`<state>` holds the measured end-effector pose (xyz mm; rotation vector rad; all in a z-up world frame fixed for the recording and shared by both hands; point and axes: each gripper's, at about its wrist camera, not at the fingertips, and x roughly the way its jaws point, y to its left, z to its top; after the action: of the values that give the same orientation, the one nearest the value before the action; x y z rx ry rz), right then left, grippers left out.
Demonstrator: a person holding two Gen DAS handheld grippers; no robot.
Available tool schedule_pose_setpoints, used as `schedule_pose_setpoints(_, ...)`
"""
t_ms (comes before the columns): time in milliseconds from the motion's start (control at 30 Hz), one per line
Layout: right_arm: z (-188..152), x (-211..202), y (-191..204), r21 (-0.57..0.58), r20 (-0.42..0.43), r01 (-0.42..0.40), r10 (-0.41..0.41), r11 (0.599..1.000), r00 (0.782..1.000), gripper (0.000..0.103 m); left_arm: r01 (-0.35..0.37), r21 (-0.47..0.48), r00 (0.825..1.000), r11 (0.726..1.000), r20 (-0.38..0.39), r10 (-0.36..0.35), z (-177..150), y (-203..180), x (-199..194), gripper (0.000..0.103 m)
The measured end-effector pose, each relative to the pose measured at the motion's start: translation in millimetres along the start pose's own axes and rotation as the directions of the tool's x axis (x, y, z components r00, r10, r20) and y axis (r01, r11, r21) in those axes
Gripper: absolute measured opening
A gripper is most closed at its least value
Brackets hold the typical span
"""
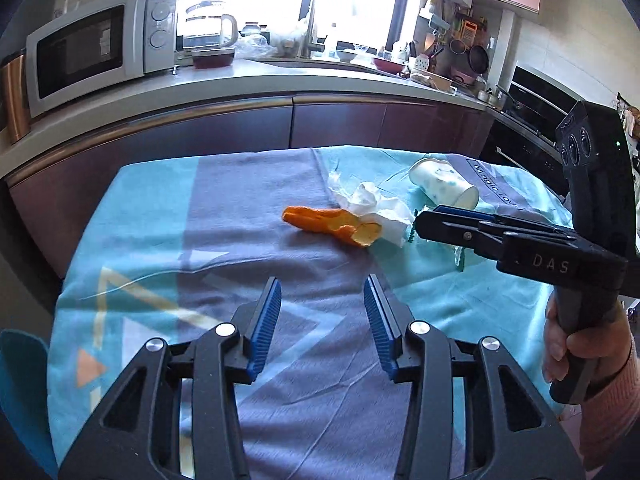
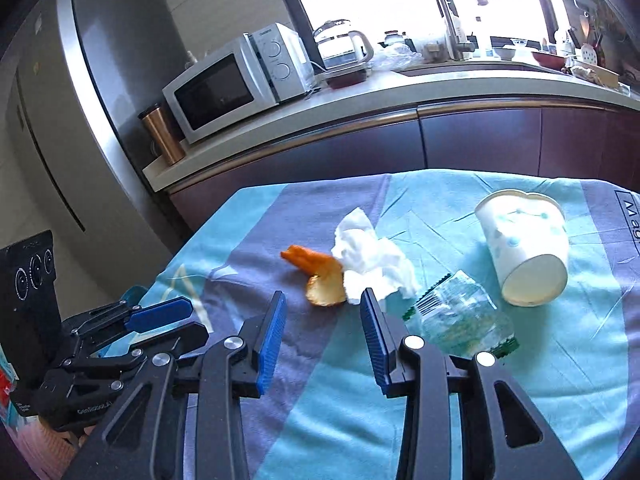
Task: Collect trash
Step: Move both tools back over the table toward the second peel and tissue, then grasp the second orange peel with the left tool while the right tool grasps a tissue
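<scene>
Nearest you, at the bottom of the left wrist view, your left gripper (image 1: 322,292) hangs over bare cloth with its blue pads parted and nothing between them. Your right gripper (image 2: 322,306), at the bottom of the right wrist view, is just as empty, its jaws apart above the tablecloth (image 2: 360,420); you can also see it from the side at the right edge of the left view, with your hand (image 1: 580,344) on its handle. Neither tool touches any trash.

Just beyond your right fingertips, at centre frame, lies the orange peel (image 2: 316,276), and touching it to the right is the crumpled white tissue (image 2: 372,260). To the lower right of the tissue sits a clear plastic wrapper (image 2: 460,312) with green print. Further back, toward the right of the frame, the paper cup (image 2: 524,244) lies on its side, mouth toward you.

All four pieces rest on the table, so, as far as these views show, the collecting has not started; everything is left to do. You have no bin or bag in either view, so I cannot tell where the trash should go.

Behind the table runs the kitchen counter (image 2: 360,96), holding a microwave (image 2: 236,84) at upper left.
</scene>
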<state>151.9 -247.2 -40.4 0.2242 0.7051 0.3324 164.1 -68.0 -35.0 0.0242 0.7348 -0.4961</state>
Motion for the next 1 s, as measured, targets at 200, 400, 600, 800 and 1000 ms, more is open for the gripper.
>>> schedule_pose_setpoints(200, 8.4, 19.4, -19.0, -0.006, -0.025, 0.038, -0.038, 0.999, 0.999, 0.042, 0.004, -0.027, 0.998, 1.0, -0.068, -0.005, 22.6, -14.3, 49.6, 0.042)
schedule_pose_setpoints(400, 12.0, 29.3, -24.6, -0.02, -0.042, 0.055, -0.056, 0.998, 0.998, 0.043, 0.009, -0.076, 0.994, 0.997, -0.106, -0.017, 35.6, -11.8, 79.4, 0.035)
schedule_pose_setpoints(600, 16.0, 36.1, -28.4, -0.012, -0.065, 0.03, -0.031, 0.999, 0.997, 0.05, 0.015, -0.106, 0.986, 0.994, -0.161, -0.032, 34.2, -5.4, 99.9, 0.022)
schedule_pose_setpoints(800, 16.8, 46.6, -24.5, -0.035, -0.093, 0.04, -0.043, 0.999, 0.995, 0.05, 0.012, -0.126, 0.985, 0.992, -0.167, -0.033, 32.1, -2.7, 103.6, 0.005)
schedule_pose_setpoints(1000, 12.8, 54.6, -22.7, -0.054, -0.129, 0.052, -0.058, 0.997, 0.99, 0.037, -0.02, -0.082, 0.989, 0.996, -0.15, 0.007, 27.4, -5.0, 88.7, 0.003)
